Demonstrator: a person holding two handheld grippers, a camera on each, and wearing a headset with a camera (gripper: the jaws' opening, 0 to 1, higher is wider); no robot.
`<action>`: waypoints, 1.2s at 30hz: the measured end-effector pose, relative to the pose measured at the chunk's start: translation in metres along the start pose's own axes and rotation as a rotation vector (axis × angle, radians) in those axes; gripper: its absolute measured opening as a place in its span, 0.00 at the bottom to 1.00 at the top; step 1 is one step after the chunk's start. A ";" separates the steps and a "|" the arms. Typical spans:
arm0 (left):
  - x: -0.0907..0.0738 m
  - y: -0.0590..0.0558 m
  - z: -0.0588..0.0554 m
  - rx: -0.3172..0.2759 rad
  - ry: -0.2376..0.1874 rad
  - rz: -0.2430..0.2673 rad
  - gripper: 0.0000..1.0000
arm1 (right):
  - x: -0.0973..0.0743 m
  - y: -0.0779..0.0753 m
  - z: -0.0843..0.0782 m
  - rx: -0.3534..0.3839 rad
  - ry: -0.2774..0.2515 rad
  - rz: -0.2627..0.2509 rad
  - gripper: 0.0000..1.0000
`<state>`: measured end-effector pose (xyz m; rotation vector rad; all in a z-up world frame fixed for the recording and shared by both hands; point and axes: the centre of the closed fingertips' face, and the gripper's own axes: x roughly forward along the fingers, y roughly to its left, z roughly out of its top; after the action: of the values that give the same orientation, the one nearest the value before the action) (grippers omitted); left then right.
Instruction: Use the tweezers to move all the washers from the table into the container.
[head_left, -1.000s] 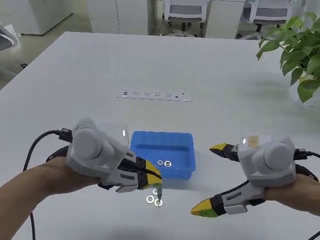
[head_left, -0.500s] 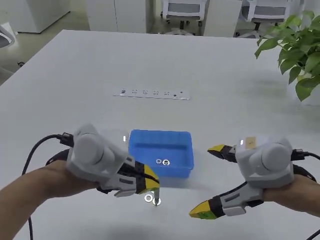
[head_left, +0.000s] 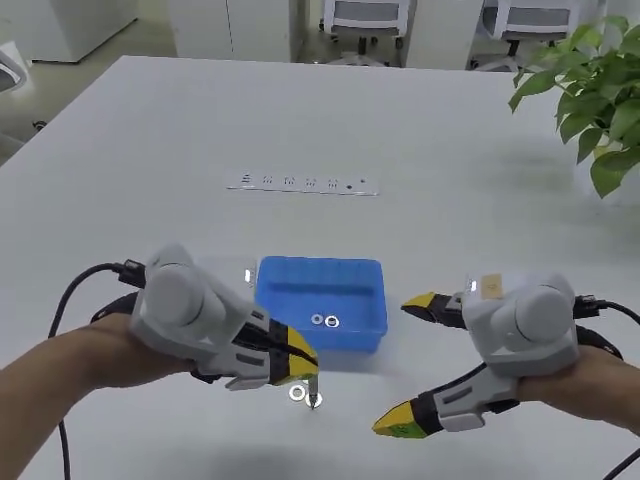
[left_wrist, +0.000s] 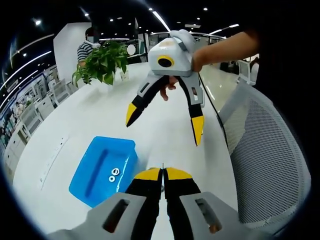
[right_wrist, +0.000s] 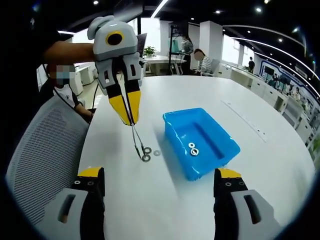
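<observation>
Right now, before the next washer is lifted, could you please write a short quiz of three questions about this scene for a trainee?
1. True or false: the right gripper is shut.
2. How many washers lie inside the blue container? A) one B) two C) four
3. Fill in the gap: the left gripper is shut on the ___, whose tips reach down to the table beside the container.

Key: 1. False, its jaws stand wide apart and hold nothing. 2. B. 3. tweezers.
</observation>
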<state>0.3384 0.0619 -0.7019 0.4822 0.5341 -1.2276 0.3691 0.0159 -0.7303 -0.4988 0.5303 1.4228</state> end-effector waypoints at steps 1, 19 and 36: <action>0.000 -0.001 0.000 0.006 0.001 -0.006 0.05 | 0.001 0.002 0.001 -0.012 0.004 0.008 0.88; -0.002 0.000 -0.002 0.016 0.012 -0.030 0.05 | 0.027 0.021 0.014 -0.144 0.006 0.113 0.59; 0.001 0.001 -0.002 0.035 0.018 -0.048 0.05 | 0.055 0.033 0.024 -0.216 0.031 0.178 0.32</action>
<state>0.3393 0.0631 -0.7041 0.5128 0.5428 -1.2813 0.3414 0.0770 -0.7457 -0.6595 0.4560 1.6551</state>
